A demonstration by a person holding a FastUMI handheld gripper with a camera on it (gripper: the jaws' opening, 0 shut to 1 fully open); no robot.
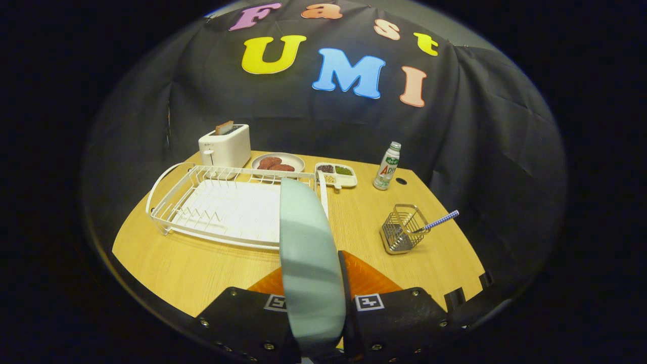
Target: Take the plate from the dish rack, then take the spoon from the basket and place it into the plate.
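Wooden table (pixel 212 263) at centre frame: we see our gripper (pixel 313 298) clamped on the upright plate (pixel 308 253); right of it, the basket (pixel 402 230) holds the spoon (pixel 440 221).

A light wooden table (pixel 202 263) carries a white dish rack (pixel 222 207), toaster (pixel 225 146) at its far edge, plate of patties (pixel 278 163), divided snack tray (pixel 336 174), drink bottle (pixel 387 167) and wire basket (pixel 402 230).

Plate (pixel 308 263): smooth, semi-matt glaze, looks ceramic; clamped on edge betw. both fingers of tongs (pixel 316 303). Tabletop (pixel 202 268): light wood-grain laminate, satin. Dish rack (pixel 222 207): coated wire w/ smooth plastic tray. Basket (pixel 402 230): bare metal wire, shiny. Spoon (pixel 440 221) handle: checked pattern, matt. Toaster (pixel 226 145): glossy plastic. Bottle (pixel 386 167): plastic, printed label.
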